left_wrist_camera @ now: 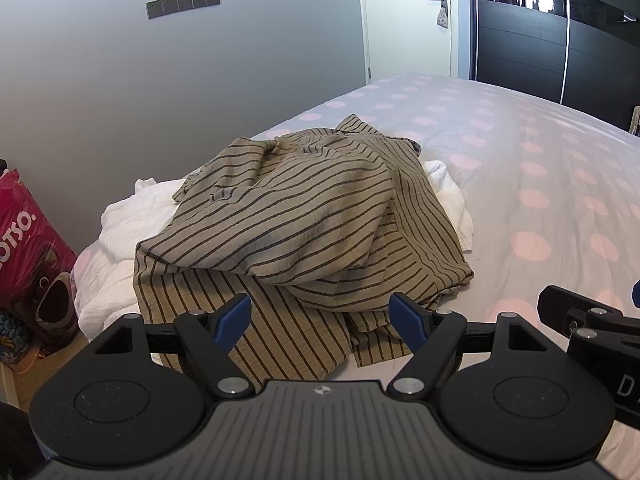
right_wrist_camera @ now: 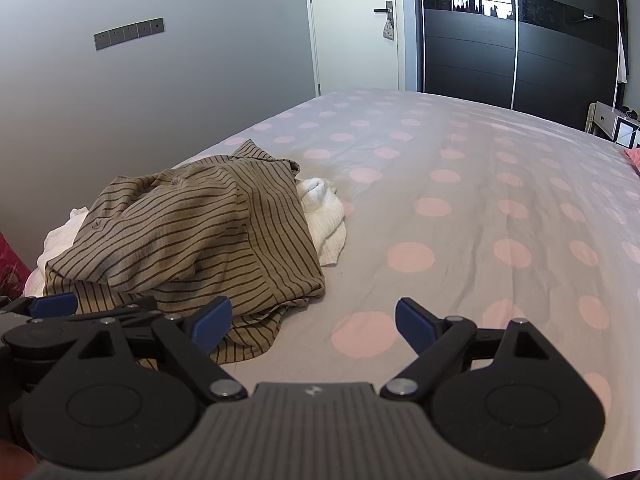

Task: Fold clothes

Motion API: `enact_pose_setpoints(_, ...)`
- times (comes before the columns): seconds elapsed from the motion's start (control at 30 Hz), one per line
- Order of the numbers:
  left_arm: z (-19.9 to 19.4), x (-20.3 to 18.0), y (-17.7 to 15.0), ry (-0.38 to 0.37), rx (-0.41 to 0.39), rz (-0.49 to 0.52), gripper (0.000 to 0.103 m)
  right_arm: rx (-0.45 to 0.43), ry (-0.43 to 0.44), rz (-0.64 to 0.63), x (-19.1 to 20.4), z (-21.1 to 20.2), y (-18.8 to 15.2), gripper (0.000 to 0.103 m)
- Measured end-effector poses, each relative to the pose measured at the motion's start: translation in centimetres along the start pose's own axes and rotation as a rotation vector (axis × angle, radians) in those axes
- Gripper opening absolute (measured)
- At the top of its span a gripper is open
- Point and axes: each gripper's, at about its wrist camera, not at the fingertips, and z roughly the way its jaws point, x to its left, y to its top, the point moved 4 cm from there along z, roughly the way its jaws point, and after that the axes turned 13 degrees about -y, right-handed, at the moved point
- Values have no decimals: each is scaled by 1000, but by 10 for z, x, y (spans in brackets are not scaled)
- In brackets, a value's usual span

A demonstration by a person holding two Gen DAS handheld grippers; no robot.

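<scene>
A crumpled tan shirt with dark stripes [left_wrist_camera: 304, 224] [right_wrist_camera: 192, 232] lies heaped on the bed, on top of a white garment [left_wrist_camera: 132, 216] [right_wrist_camera: 324, 216] that shows at both sides. My left gripper [left_wrist_camera: 320, 318] hovers open just before the shirt's near hem, nothing between its blue pads. My right gripper [right_wrist_camera: 314, 322] is open too, to the right of the heap over bare sheet; its left pad overlaps the shirt's hem in the view. The right gripper's body [left_wrist_camera: 592, 320] shows at the left wrist view's right edge, and the left gripper [right_wrist_camera: 60, 312] at the right wrist view's left edge.
The bed [right_wrist_camera: 480, 208] has a grey sheet with pink dots, wide and bare to the right of the clothes. A grey wall runs along its left side. A red printed bag [left_wrist_camera: 32, 256] stands on the floor at left. A white door and dark wardrobe [right_wrist_camera: 520, 40] lie beyond.
</scene>
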Motion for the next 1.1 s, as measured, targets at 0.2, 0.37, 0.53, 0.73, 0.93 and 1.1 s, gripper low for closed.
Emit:
enact_pose_setpoints(0.2, 1, 1, -1, 4, 6, 0, 75, 2, 0, -4, 2, 1, -1, 90)
enact_pose_setpoints(0.37, 7, 7, 0, 7, 28, 0, 75, 11, 10, -27, 7, 7, -2, 90)
enact_pose_setpoints(0.53, 22, 26, -1, -33, 78, -59, 72, 31, 26, -59, 16, 29, -2, 90)
enact_pose_setpoints(0.73, 38, 47, 13, -80, 116, -76, 68, 93, 105, -49, 33, 65, -2, 89)
enact_pose_setpoints(0.93, 53, 63, 35, -69, 111, -26, 68, 104, 219, -101, 82, 91, 1, 88)
enact_pose_setpoints(1.1, 73, 80, 40, -84, 133, -77, 68, 83, 262, -164, 120, 106, 3, 83)
